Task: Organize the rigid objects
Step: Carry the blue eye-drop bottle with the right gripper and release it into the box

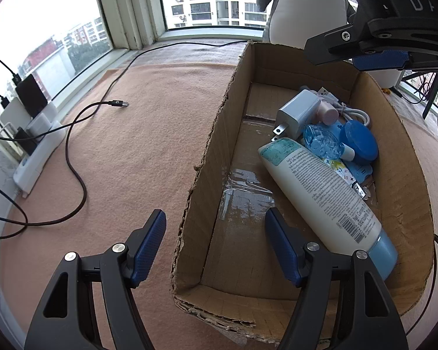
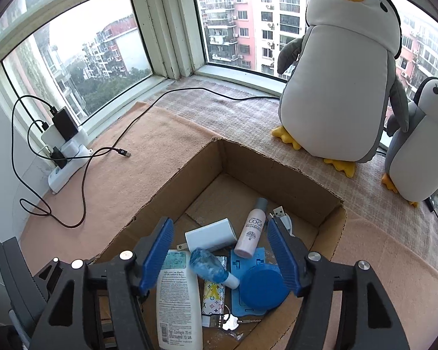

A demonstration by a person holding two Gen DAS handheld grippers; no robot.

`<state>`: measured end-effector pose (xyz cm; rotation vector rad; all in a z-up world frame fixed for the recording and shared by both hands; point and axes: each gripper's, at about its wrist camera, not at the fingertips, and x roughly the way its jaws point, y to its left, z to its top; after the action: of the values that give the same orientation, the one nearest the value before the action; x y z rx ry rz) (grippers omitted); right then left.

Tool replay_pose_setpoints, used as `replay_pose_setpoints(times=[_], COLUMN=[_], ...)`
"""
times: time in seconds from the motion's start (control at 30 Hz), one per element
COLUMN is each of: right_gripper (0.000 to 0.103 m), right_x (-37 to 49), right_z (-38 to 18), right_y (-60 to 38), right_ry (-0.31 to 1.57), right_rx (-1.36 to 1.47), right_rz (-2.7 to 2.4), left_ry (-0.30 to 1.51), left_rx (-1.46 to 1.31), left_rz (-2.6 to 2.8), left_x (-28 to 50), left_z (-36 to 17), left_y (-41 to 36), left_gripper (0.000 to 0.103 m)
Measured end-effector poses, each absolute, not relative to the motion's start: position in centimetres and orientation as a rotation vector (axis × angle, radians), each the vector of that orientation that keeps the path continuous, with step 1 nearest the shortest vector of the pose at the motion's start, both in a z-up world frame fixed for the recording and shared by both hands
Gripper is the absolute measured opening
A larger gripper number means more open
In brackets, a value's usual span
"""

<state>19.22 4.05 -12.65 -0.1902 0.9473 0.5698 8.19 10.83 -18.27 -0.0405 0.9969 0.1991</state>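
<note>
cardboard box point(image 2: 277, 175) sat lower centre of the right wrist view on a peach blanket point(image 2: 160, 134), already holding the rigid items in one pile: white lotion tube point(image 2: 176, 297) lying flat at the bottom, clear blue bottle point(image 2: 208, 267) beside it, white charger plug point(image 2: 210, 237), pink bottle point(image 2: 251, 233), round blue lid point(image 2: 262, 287) on a blue card point(image 2: 248, 259), patterned case point(image 2: 214, 293), keys point(image 2: 229, 320), usb cable point(image 2: 280, 214). right gripper point(image 2: 219, 256) hovered over the pile, jaws apart, nothing between the pads. in the left wrist view the box wall point(image 1: 201, 172) ran up the centre; left gripper point(image 1: 214, 246) straddled that wall, jaws gaping, pads not touching it, holding nothing. black cable point(image 1: 73, 145) trailed across the blanket at left to a power strip point(image 1: 41, 151). two penguin plushies point(image 2: 335, 87) stood upper right by the window point(image 2: 102, 43).
</note>
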Motion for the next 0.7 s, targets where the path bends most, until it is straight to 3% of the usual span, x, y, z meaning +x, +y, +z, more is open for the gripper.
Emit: replay_pose_setpoints(times=[0.7], right_gripper=[0.066], right_x=[17.8], right_z=[-11.7], right_y=[-1.3], right_ry=[0.955], right_rx=[-0.145], right_rz=[0.508], left_ry=[0.996], left_rx=[-0.040], left_rz=[0.199], left_x=[8.2], left_z=[-18.2], left_y=[10.8], left_gripper=[0.071])
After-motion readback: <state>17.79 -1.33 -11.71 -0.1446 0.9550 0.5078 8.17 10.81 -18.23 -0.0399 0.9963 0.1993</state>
